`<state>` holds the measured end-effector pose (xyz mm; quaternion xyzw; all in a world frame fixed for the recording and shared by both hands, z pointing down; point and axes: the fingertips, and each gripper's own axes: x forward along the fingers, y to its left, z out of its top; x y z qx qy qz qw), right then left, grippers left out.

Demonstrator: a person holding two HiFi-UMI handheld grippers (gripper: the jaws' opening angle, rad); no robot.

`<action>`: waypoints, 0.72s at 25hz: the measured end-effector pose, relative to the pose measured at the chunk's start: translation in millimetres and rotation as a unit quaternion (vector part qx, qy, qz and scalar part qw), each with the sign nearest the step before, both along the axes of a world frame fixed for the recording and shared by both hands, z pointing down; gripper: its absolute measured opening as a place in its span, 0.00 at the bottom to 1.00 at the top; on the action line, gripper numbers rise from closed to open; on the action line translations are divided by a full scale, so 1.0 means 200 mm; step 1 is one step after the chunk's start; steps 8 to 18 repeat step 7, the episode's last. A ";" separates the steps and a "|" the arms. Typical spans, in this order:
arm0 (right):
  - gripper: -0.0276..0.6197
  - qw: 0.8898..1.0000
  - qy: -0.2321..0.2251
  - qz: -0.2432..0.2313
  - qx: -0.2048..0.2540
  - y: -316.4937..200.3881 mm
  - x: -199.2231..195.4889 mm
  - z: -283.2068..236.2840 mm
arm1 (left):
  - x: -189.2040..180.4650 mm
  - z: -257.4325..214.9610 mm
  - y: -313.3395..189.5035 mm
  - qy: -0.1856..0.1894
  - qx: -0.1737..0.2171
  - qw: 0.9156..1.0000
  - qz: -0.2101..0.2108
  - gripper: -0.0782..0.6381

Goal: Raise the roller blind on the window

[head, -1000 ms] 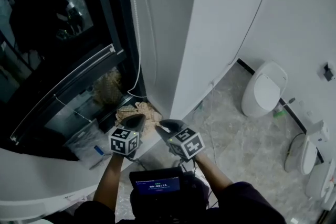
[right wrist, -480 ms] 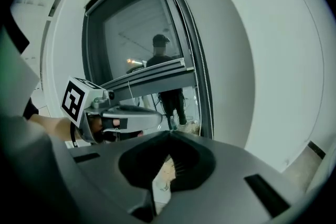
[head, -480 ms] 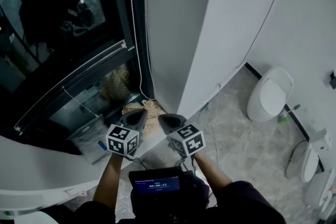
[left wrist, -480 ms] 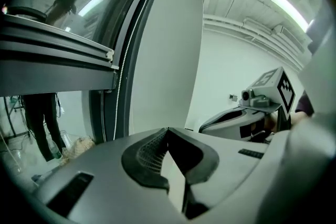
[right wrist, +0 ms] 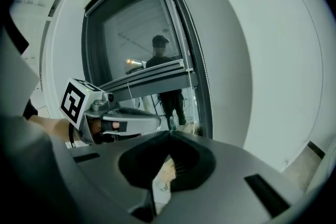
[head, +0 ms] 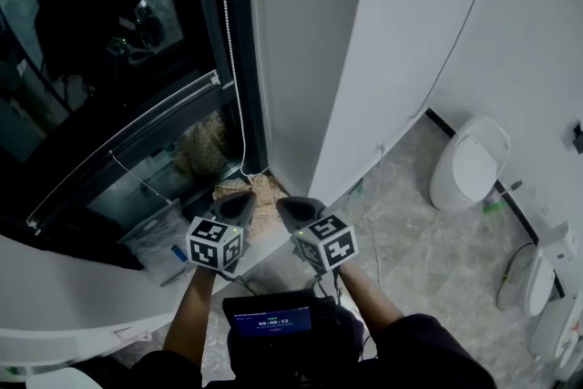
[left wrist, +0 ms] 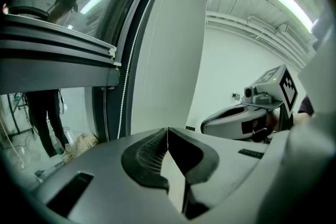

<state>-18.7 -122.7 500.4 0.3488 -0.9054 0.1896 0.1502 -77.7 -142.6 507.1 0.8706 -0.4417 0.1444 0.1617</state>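
The blind's bar crosses the window midway; its chain hangs by the frame, near the left gripper and right gripper, both closed, empty. Only the gripper views show a person behind the glass. The screen digits are unreadable.

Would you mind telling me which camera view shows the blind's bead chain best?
The head view: the bead chain shows from the top edge down to its bottom loop. The left gripper view shows only a stretch, its lower end out of sight; the right gripper view likewise, thinner.
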 end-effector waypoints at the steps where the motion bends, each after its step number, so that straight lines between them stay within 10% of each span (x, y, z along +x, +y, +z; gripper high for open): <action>1: 0.06 1.000 0.001 -0.001 0.000 0.00 0.00 0.00 | 0.00 0.00 0.00 -0.001 0.000 1.000 -0.002 0.13; 18: 0.06 1.000 0.006 -0.003 -0.001 0.01 0.00 0.01 | 0.01 0.01 0.00 -0.002 -0.002 1.000 -0.001 0.13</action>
